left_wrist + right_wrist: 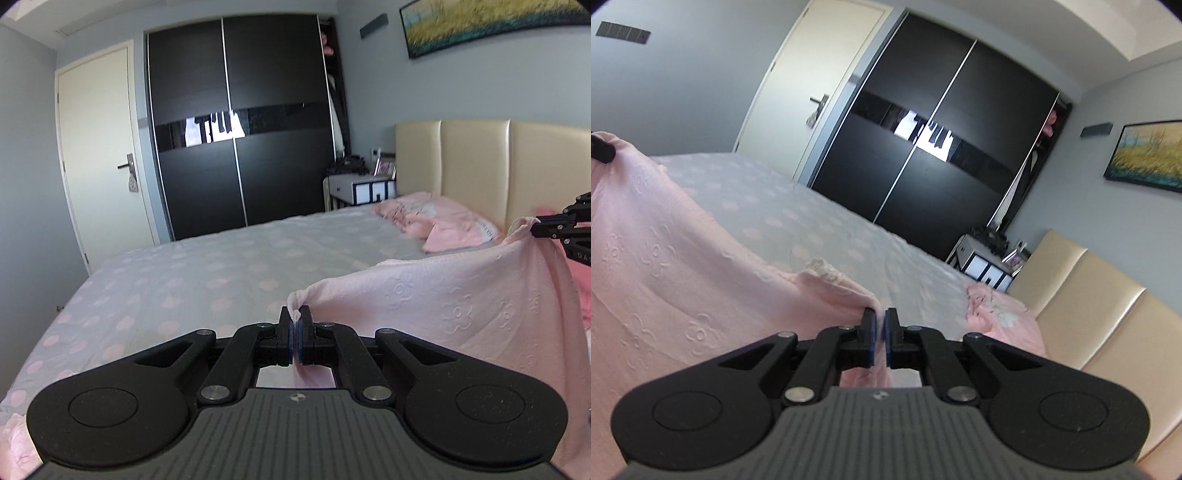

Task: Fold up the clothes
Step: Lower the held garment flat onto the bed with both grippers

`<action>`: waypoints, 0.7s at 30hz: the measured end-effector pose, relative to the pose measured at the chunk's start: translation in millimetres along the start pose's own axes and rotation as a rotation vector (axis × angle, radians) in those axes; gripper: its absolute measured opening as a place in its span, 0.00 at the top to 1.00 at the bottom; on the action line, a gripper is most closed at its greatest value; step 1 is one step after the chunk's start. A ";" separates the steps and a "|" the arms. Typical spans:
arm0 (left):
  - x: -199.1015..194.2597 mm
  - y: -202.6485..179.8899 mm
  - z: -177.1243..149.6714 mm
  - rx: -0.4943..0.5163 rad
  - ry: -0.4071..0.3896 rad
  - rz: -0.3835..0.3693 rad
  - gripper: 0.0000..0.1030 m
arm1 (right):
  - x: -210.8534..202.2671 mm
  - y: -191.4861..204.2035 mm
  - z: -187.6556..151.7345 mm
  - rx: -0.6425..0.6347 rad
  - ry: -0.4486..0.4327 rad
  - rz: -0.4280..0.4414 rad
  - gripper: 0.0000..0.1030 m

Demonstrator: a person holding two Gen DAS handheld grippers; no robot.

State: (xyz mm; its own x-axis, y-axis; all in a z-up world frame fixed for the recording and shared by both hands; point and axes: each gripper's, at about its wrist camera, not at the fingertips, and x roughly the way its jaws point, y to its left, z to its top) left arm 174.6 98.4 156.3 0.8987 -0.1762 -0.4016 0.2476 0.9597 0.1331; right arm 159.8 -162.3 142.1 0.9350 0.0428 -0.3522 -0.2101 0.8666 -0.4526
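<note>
left gripper [294,325] and right gripper [880,328] each pinch one corner of a pink cloth [461,295], stretched between them above the bed [192,280]. the left fingers [283,334] are clenched on a small tuft of fabric that pokes up between the pads. the right fingers [868,332] are nearly closed, with the cloth edge bunched at the left pad and a thin gap visible above it (in the left wrist view, this corner is seen pulled tight at the right gripper [543,227]). the cloth's upper edge sags between the two corners and its lower part hangs down, its bottom hidden.

risks, as judged from this pose: the right grasp looks shallow, so a sideways tug may pull that corner free and drop half the cloth. the left tuft is small too, and a sharp shake could slip it out. if the corners are lowered unevenly, the cloth would likely land skewed or creased on the bed. a second pink garment [439,218] lies near the headboard [480,162], and the cloth could drape onto it if laid too far that way.
</note>
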 end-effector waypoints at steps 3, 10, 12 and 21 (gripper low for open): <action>41.7 3.3 -20.0 0.019 0.060 0.015 0.99 | 53.8 12.6 -9.7 -0.012 0.058 0.015 0.95; 143.0 10.9 -77.7 0.049 0.251 0.019 0.99 | 170.9 48.3 -53.9 -0.003 0.220 0.083 0.95; 166.7 11.1 -93.5 0.052 0.302 0.015 0.99 | 198.1 59.7 -70.6 0.000 0.264 0.100 0.95; 223.9 9.2 -141.6 0.071 0.466 -0.008 0.99 | 262.6 84.1 -123.0 0.067 0.420 0.159 0.94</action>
State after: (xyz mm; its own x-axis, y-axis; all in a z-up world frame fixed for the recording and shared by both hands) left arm 326.9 98.9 -60.7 0.6427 -0.0510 -0.7644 0.2925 0.9385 0.1833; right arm 352.5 -139.4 -89.2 0.6929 -0.0154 -0.7208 -0.3100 0.8963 -0.3171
